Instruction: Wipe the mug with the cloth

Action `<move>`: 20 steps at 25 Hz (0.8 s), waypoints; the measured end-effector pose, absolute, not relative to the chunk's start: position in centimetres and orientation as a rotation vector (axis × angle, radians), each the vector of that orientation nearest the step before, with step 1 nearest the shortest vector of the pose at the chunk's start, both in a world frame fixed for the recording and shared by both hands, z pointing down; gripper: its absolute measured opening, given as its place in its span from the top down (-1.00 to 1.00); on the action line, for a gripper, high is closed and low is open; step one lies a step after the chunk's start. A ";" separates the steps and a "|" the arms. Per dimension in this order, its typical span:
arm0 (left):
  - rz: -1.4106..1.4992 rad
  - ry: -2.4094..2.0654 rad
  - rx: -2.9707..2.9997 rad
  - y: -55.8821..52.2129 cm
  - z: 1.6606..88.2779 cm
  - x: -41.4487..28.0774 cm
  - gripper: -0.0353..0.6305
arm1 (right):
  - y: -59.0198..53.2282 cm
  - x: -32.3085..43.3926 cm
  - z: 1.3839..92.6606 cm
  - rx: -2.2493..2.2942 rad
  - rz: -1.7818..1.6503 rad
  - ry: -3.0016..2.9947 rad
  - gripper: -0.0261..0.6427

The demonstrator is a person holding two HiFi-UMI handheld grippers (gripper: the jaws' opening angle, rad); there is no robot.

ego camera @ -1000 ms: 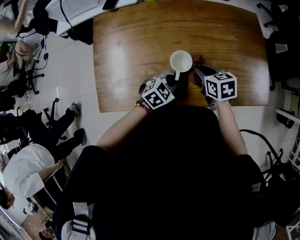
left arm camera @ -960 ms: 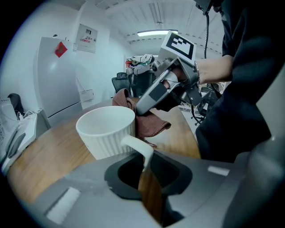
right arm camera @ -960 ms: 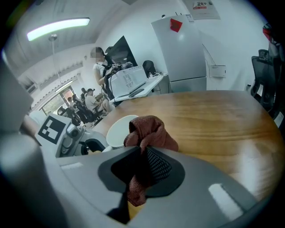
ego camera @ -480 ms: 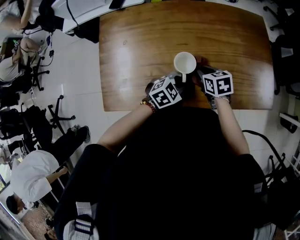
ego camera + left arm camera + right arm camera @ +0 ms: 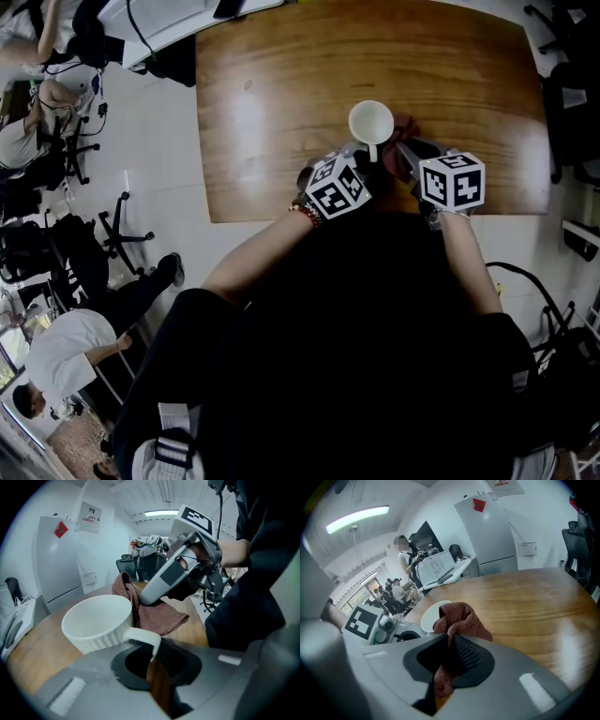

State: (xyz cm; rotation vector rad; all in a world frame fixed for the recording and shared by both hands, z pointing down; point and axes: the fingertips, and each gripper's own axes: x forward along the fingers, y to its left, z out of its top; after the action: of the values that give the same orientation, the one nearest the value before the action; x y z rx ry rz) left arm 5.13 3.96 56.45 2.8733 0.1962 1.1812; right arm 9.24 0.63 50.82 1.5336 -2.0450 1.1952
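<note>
A white ribbed mug (image 5: 371,121) stands on the wooden table (image 5: 281,94), its handle towards me. My left gripper (image 5: 362,161) has its jaws closing on that handle (image 5: 143,637), which runs down between them. In the left gripper view the mug's bowl (image 5: 96,620) sits just ahead. A reddish-brown cloth (image 5: 406,127) lies bunched against the mug's right side, with my right gripper (image 5: 405,155) shut on it. In the right gripper view the cloth (image 5: 459,618) sticks up out of the jaws, and the mug's rim (image 5: 431,613) shows behind it.
The table's near edge (image 5: 281,217) runs just under both grippers. Office chairs (image 5: 122,234) and seated people (image 5: 56,356) fill the floor at the left. A white desk (image 5: 178,19) stands at the far left corner. A white cabinet (image 5: 61,559) rises beyond the table.
My left gripper has come in closer to the mug, around its handle. The right gripper has stayed at the mug's right with the cloth in it.
</note>
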 end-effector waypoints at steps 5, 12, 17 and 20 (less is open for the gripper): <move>1.170 0.205 2.882 4.1 56.3 5.4 0.77 | 1.2 8.1 51.0 1.488 1.171 -2.038 0.81; 1.163 0.212 2.889 4.1 56.4 5.3 0.77 | 1.2 7.5 53.2 1.421 1.123 -1.992 0.81; 1.163 0.221 2.889 4.3 56.5 5.8 0.77 | 1.2 8.3 54.6 1.397 1.098 -1.942 0.81; 1.154 0.225 2.894 4.2 56.4 5.7 0.77 | 0.9 8.4 55.6 1.376 1.075 -1.915 0.81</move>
State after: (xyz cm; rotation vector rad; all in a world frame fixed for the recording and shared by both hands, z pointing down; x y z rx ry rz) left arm 5.67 4.16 56.43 2.8944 0.2246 1.1537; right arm 8.37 0.88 55.64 1.3763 -1.9151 1.0748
